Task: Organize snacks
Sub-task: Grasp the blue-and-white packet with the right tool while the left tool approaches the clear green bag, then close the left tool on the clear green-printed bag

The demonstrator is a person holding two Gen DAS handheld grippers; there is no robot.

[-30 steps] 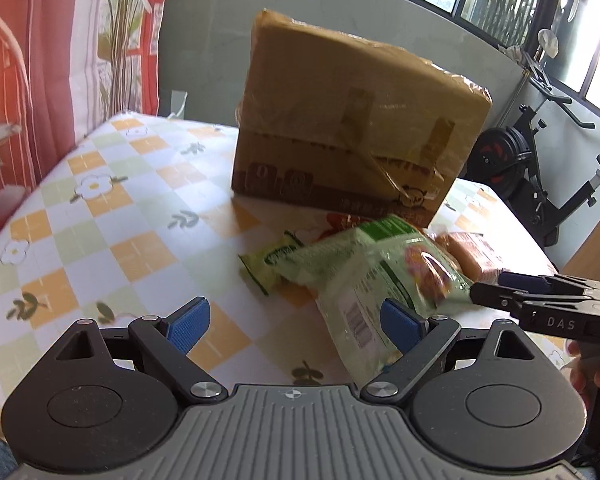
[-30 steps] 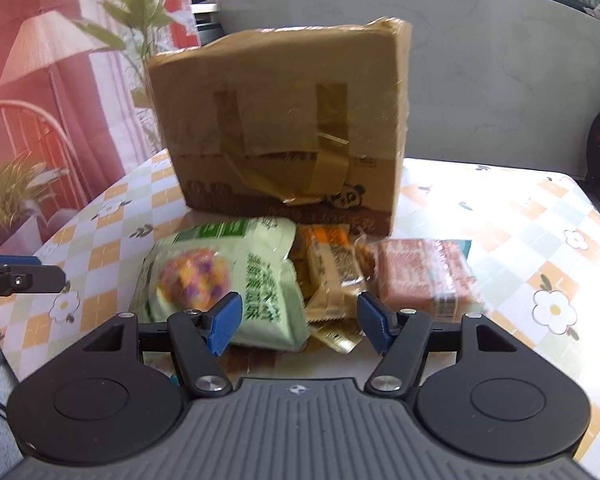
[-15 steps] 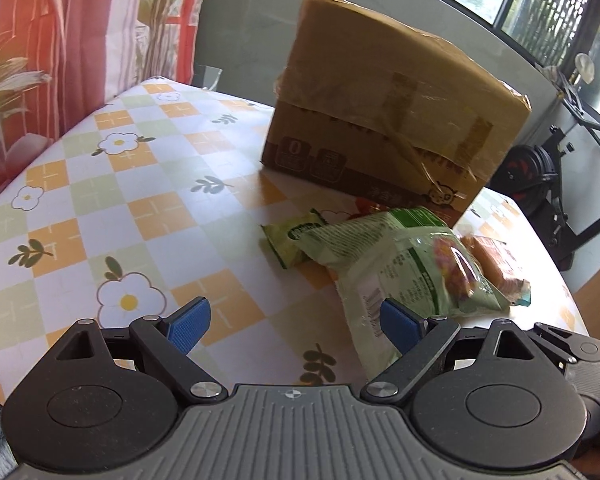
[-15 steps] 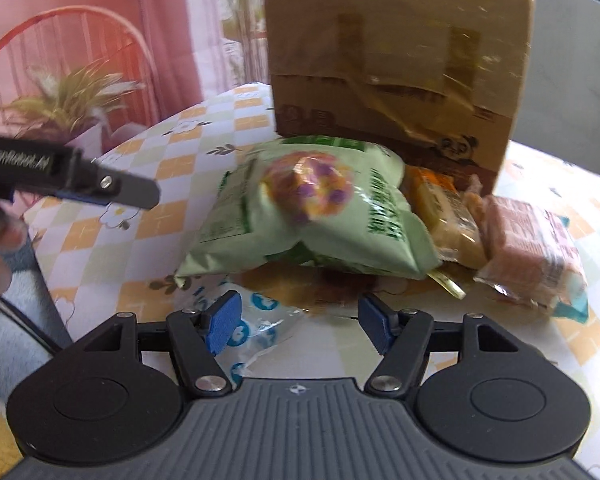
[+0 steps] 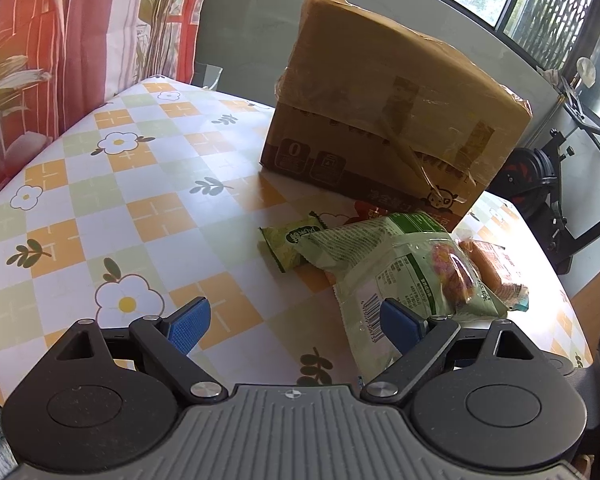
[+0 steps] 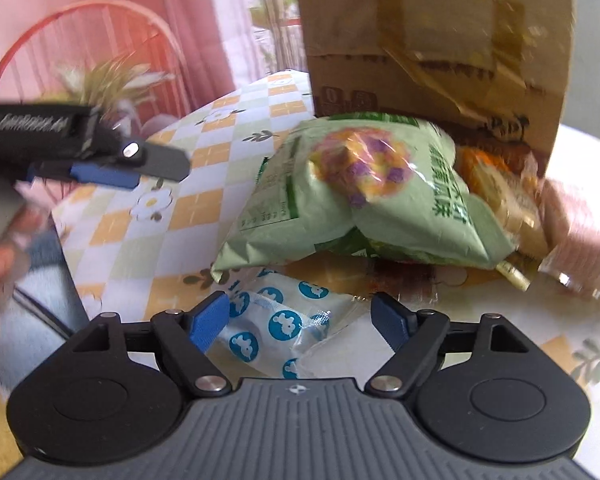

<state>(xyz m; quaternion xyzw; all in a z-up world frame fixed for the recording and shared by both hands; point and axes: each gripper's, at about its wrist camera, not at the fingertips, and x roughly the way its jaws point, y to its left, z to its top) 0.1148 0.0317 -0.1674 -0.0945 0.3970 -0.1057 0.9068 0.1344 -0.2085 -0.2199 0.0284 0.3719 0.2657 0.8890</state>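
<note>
We see the snacks piled on the checked tablecloth (image 5: 148, 200) against the foot of a taped cardboard box (image 5: 388, 136). On top lies a big green bag (image 6: 364, 196), with a small green packet (image 5: 290, 244) poking out at its far-left corner and an orange packet (image 6: 496, 188) and a pink packet (image 6: 580, 236) crowded along its right side, all touching.

Our right gripper (image 6: 300, 320) has just been opening its jaws, and they stand wide apart over a clear packet with blue rabbit dots (image 6: 276, 328) (it lies between the pads, the left pad (image 6: 208, 322) close at its edge, but nothing presses on it). This packet sits just in front of the green bag.

Our left gripper (image 5: 294, 318) is also spread wide with nothing between its fingers; the bag's barcode end lies just beyond its right pad (image 5: 400, 322).
</note>
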